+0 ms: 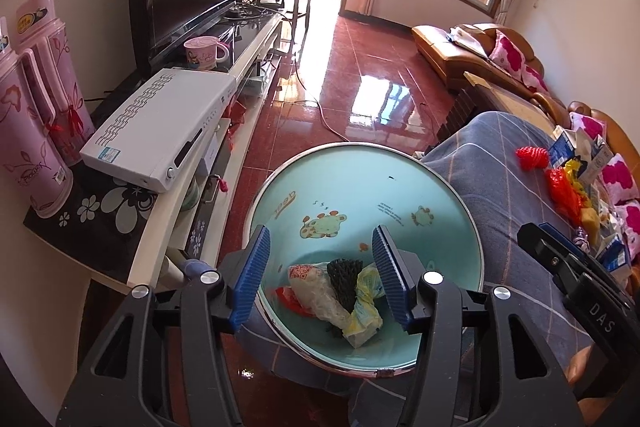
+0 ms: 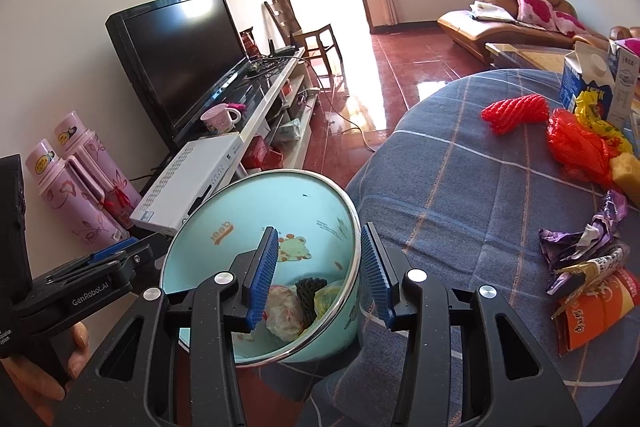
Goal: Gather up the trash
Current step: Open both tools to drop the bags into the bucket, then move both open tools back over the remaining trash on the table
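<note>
**Pale blue basin holds the first scraps of trash**

Pale blue enamel basin (image 1: 360,187), printed with cartoon animals, sits at the near edge of a table covered in a blue checked cloth (image 2: 460,187). At its bottom lie several scraps: a clear crumpled plastic bag (image 1: 316,291), a black foam fruit net (image 1: 344,279) and a yellowish wrapper (image 1: 366,311).

The left gripper (image 1: 320,275) hangs above the basin with its blue ribbed pads parted and nothing between them. The right gripper (image 2: 318,275) is just beside it, jaws partly open and straddling the basin's near rim without pressing on it; it holds nothing either.

More trash lies on the cloth, well apart from the basin: a red foam net (image 2: 516,111), a red plastic bag (image 2: 580,147), a purple foil wrapper (image 2: 580,239), an orange packet (image 2: 596,311) and milk cartons (image 2: 586,79).

Beyond the basin stand a TV cabinet, a white set-top box (image 1: 160,123) and pink thermos flasks (image 1: 36,131).

Likely risk: the basin seems to overhang the table edge, so a knock from the straddling right jaw as it draws away could tip it to the floor. The light scraps could also slip from a loose pinch on the way over.
</note>
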Tool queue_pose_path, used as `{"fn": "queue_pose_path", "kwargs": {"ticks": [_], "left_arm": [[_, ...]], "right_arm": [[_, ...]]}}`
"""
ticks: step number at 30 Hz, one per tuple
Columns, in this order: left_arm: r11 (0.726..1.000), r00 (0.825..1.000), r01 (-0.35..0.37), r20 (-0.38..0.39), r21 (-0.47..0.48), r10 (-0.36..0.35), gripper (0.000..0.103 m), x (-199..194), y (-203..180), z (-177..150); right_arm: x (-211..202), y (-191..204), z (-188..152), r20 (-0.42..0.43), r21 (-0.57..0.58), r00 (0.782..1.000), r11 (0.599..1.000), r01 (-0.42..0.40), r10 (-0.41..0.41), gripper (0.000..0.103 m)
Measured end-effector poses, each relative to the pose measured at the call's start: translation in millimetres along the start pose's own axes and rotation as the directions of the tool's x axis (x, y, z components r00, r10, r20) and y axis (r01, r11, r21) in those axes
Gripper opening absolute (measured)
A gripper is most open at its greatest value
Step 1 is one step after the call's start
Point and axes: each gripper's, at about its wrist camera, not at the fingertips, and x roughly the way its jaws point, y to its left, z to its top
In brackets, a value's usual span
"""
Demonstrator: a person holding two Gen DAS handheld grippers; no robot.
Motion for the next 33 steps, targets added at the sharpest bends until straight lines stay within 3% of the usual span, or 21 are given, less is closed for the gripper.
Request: {"fn": "queue_pose_path", "kwargs": {"ticks": [12, 24, 27, 33], "left_arm": [[0.998, 0.999, 0.046, -0.010, 0.039, -0.046, 0.056, 2.9, -28.5, -9.2], [0.988, 0.994, 0.109, -0.010, 0.106, -0.109, 0.059, -3.1, -67.5, -15.1], [0.984, 0.992, 0.126, -0.012, 0.129, -0.125, 0.059, -5.1, -80.2, -17.1], [0.970, 0.987, 0.164, -0.032, 0.178, -0.161, 0.059, -3.6, -107.6, -23.5]], "right_arm": [[-26.5, -47.1, -7.5, 0.031, 0.084, 0.993, 0.990, 0.112, -0.115, 0.044], [-55.1, -85.9, -13.0, 0.059, 0.159, 0.981, 0.972, 0.175, -0.187, 0.045], [-64.0, -93.4, -15.6, 0.076, 0.173, 0.974, 0.965, 0.197, -0.213, 0.051], [-80.3, -114.6, -22.1, 0.091, 0.211, 0.958, 0.945, 0.248, -0.272, 0.051]]}}
